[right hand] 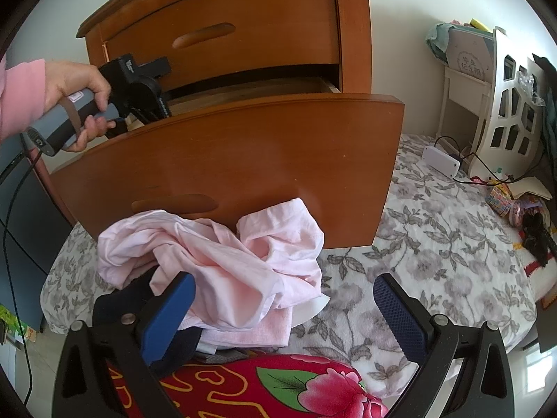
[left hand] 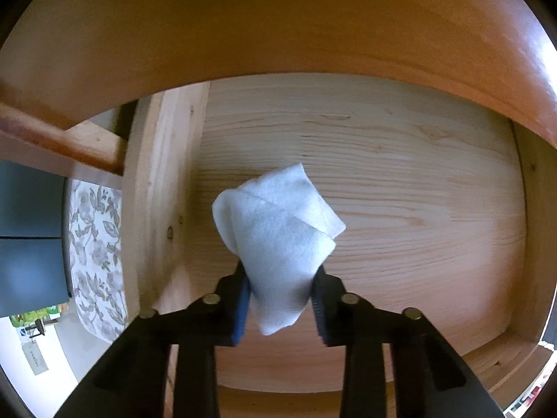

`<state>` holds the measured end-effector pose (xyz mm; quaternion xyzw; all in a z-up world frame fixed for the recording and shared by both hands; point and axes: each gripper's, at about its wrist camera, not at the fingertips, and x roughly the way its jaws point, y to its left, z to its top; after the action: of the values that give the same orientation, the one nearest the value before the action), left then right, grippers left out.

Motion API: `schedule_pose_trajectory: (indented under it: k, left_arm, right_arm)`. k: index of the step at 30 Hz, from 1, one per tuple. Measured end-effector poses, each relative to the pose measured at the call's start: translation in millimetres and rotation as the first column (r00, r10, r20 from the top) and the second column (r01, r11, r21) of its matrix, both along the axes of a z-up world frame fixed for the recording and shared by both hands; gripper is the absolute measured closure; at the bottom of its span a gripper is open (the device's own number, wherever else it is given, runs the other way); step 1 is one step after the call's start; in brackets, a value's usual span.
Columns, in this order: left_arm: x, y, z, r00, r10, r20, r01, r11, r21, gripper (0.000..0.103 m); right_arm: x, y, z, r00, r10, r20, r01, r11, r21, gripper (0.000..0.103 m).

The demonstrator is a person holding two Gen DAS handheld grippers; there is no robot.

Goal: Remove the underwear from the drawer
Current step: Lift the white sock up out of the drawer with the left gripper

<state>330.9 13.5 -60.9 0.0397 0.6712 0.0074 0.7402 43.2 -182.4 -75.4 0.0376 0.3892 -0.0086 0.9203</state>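
A folded white piece of underwear (left hand: 278, 223) hangs just above the pale wooden floor of the open drawer (left hand: 400, 174). My left gripper (left hand: 280, 278) points straight down into the drawer, its blue pads pressed on the cloth's lower end. In the right wrist view a hand (right hand: 75, 94) holds that gripper over the drawer, behind the brown drawer front (right hand: 243, 160); its fingers are hidden inside. My right gripper (right hand: 282, 299) stands wide open with nothing between its pads, over a heap of pink clothes (right hand: 222, 250) on the bed in front of the drawer.
The drawer above (right hand: 222, 38) is shut. A floral bedsheet (right hand: 435, 230) covers the bed, with a red flowered quilt (right hand: 264, 386) at the near edge. A white power strip (right hand: 440, 162), a white cut-out board (right hand: 515, 111) and small clutter lie at the right.
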Motion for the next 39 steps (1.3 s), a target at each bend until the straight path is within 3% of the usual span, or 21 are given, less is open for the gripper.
schedule_pose_trajectory:
  k: [5, 8, 11, 15, 17, 20, 28, 39]
  left_arm:
    - [-8.7, 4.1, 9.8, 0.999, 0.005, 0.045, -0.004, 1.0, -0.031, 0.076]
    - [-17.9, 11.1, 25.8, 0.994, 0.006, 0.113, -0.003, 1.0, -0.027, 0.076]
    - [-29.0, 10.7, 42.9, 0.979, -0.023, 0.204, 0.025, 1.0, -0.006, 0.076]
    - [-48.4, 18.4, 64.2, 0.958, -0.005, 0.288, 0.028, 0.997, -0.076, 0.076]
    - [-57.6, 17.5, 72.6, 0.945, -0.003, 0.326, 0.03, 0.997, -0.076, 0.076]
    - [-74.5, 18.0, 86.3, 0.918, -0.01, 0.396, 0.04, 0.997, -0.068, 0.076]
    - [-134.9, 44.3, 112.3, 0.838, 0.118, 0.533, 0.052, 0.955, -0.293, 0.076]
    - [-215.3, 46.3, 142.3, 0.712, 0.133, 0.69, 0.112, 0.948, -0.298, 0.076]
  right_arm:
    - [-1.3, -0.1, -0.5, 1.0, -0.005, 0.001, 0.005, 1.0, -0.005, 0.0]
    - [-2.1, 0.5, 0.7, 1.0, -0.007, 0.006, 0.007, 1.0, -0.012, 0.0]
    - [-2.2, 1.7, 1.1, 1.0, -0.008, 0.007, 0.008, 1.0, -0.019, 0.0]
    - [-3.3, 2.5, 2.5, 1.0, -0.013, 0.01, 0.013, 1.0, -0.025, 0.0]
    - [-3.2, 2.9, 2.7, 1.0, -0.013, 0.01, 0.013, 0.999, -0.031, 0.0]
    - [-3.2, 4.1, 3.5, 1.0, -0.014, 0.011, 0.015, 0.999, -0.039, 0.0]
    - [-6.7, 6.3, 7.7, 0.999, -0.018, 0.031, 0.02, 0.998, -0.057, 0.0]
    - [-9.7, 10.8, 10.6, 0.999, -0.011, 0.048, 0.015, 0.996, -0.09, 0.0]
